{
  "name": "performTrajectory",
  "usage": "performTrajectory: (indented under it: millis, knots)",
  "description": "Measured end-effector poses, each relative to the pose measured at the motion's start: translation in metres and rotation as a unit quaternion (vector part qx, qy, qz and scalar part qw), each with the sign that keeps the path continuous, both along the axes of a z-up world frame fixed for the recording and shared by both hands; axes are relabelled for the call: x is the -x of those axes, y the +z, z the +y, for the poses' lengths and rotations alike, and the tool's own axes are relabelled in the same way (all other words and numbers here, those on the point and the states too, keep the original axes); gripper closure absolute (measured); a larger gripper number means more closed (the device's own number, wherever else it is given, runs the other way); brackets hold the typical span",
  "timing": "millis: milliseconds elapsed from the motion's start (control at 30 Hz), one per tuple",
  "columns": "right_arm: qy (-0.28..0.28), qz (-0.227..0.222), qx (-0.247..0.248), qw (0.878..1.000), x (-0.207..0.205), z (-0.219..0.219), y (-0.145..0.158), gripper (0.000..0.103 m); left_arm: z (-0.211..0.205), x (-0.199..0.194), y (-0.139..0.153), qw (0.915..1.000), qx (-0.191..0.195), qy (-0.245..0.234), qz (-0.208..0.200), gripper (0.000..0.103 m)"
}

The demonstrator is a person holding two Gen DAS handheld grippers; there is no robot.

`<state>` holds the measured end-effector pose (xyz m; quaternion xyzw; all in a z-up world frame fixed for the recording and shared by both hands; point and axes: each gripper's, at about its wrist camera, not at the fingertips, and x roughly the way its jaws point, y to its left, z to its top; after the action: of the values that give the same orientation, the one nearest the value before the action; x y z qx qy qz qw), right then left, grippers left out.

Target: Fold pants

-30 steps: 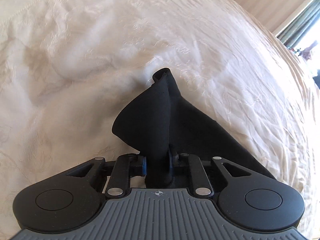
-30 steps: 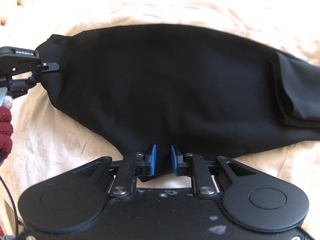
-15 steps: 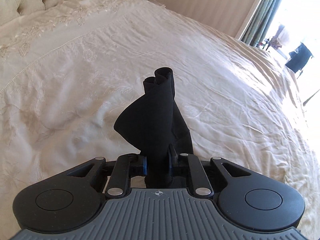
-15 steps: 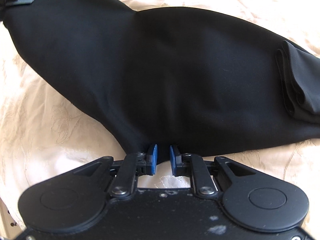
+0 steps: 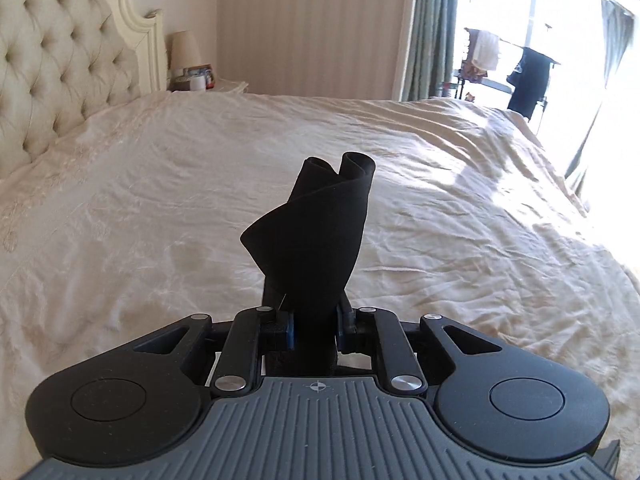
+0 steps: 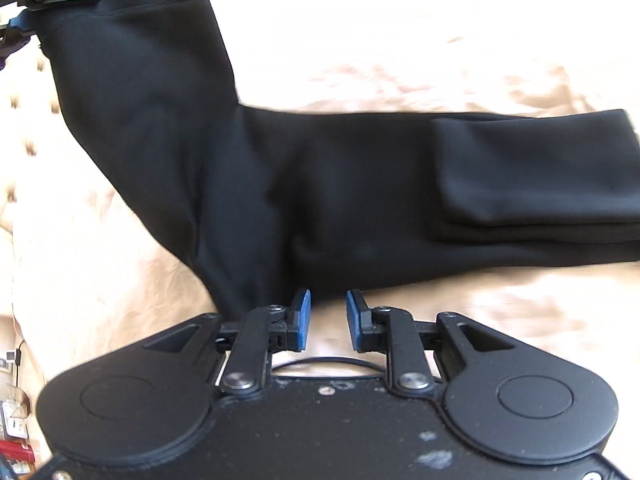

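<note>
Now the left gripper (image 5: 314,326), clamped on a bunched end of the black pants (image 6: 320,184), has lifted it clear of the bed (image 5: 460,240), while the right gripper (image 6: 325,320) has let go and gapes, so the fold-over is underway.

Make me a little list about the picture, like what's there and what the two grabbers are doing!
place: a bed with a cream cover
clothes: black pants, one end folded flat on the bed, the other end lifted
left gripper: shut on the pants, a bunch sticks up between its fingers
right gripper: open, blue pads apart, right at the near edge of the pants
nearby: padded headboard, lamp, curtains
</note>
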<state>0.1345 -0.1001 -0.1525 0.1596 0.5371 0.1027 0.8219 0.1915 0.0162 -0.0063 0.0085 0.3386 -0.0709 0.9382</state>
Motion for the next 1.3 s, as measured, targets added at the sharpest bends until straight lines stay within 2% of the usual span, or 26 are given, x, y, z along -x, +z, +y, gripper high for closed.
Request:
performTrajectory:
  millis: [133,233,300,367,467,567,733,867,1000,1167,1233,1300]
  knots:
    - [-0.033,0.003,0.011,0.999,0.018,-0.056,0.005,0.080,-0.072,0.004,-0.020,0.9987,-0.011,-0.050,0.009,0.086]
    - [-0.064,0.016,0.014,0.998,0.033,-0.100,-0.001,0.080,-0.129,0.003,-0.056,0.9948,-0.029,-0.088,0.043,0.084]
    - [-0.082,0.028,0.018,0.996,0.044,-0.127,-0.006,0.080,-0.162,0.002,-0.083,0.9900,-0.050,-0.109,0.075,0.082]
    - [-0.099,0.038,0.019,0.994,0.051,-0.149,-0.008,0.076,-0.192,-0.001,-0.114,0.9807,-0.084,-0.131,0.119,0.080]
    - [-0.120,0.049,0.017,0.991,0.059,-0.176,-0.008,0.073,-0.212,0.005,-0.140,0.9704,-0.110,-0.149,0.154,0.079]
    - [-0.134,0.052,0.016,0.990,0.064,-0.194,-0.008,0.068,-0.221,0.012,-0.141,0.9684,-0.131,-0.149,0.151,0.074]
    - [-0.149,0.052,0.016,0.987,0.058,-0.222,-0.007,0.066,-0.232,0.006,-0.134,0.9663,-0.122,-0.154,0.166,0.066]
    - [-0.164,0.051,0.025,0.985,0.048,-0.229,-0.002,0.066,-0.255,0.011,-0.128,0.9608,-0.140,-0.179,0.160,0.062]
    - [-0.186,0.054,0.036,0.980,0.044,-0.238,0.000,0.065,-0.253,0.018,-0.124,0.9571,-0.120,-0.205,0.166,0.058]
    - [-0.210,0.049,0.058,0.975,0.034,-0.251,0.003,0.062,-0.221,0.024,-0.105,0.9483,-0.024,-0.251,0.192,0.058]
    - [-0.219,0.042,0.070,0.972,0.026,-0.254,0.005,0.062,-0.204,0.024,-0.097,0.9531,-0.007,-0.239,0.185,0.058]
    - [-0.224,0.025,0.079,0.971,0.018,-0.255,0.012,0.061,-0.184,0.013,-0.093,0.9613,0.005,-0.198,0.192,0.058]
